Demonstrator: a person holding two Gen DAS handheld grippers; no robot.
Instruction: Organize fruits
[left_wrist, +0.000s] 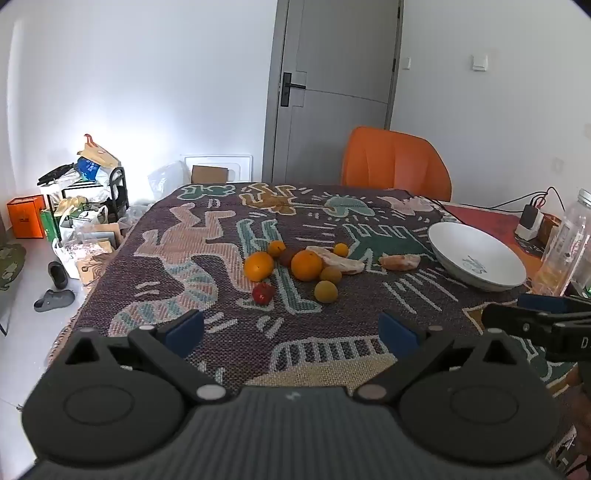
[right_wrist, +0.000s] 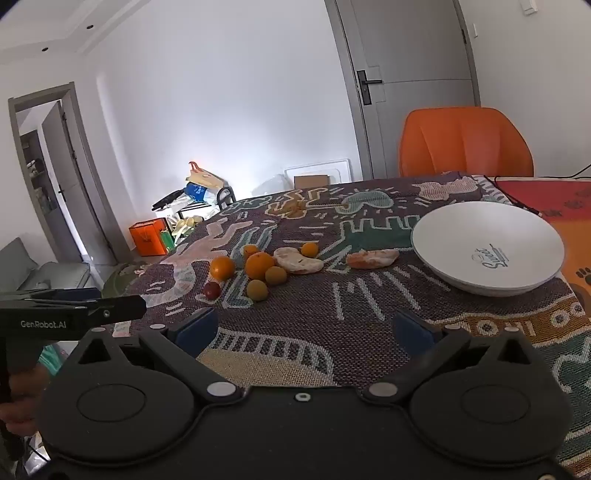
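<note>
Left gripper (left_wrist: 291, 330) over the near edge of the patterned tablecloth (left_wrist: 207, 236), jaws wide apart, nothing between. Right gripper (right_wrist: 304, 330) likewise spread wide and empty, just beside the left. Fruit clustered mid-cloth at 12 o'clock from the left gripper: two oranges (left_wrist: 258, 266) (left_wrist: 306, 265), two small tangerines (left_wrist: 276, 248) (left_wrist: 340, 250), two yellow-green round fruits (left_wrist: 325, 291) (left_wrist: 330, 275), a red fruit (left_wrist: 263, 292) nearest. Two pieces of peel (left_wrist: 338, 260) (left_wrist: 399, 262) toward 1 o'clock. Empty white bowl (left_wrist: 476, 254) at 2 o'clock, well apart from the fruit. Orange chair (left_wrist: 395, 162) behind the table.
</note>
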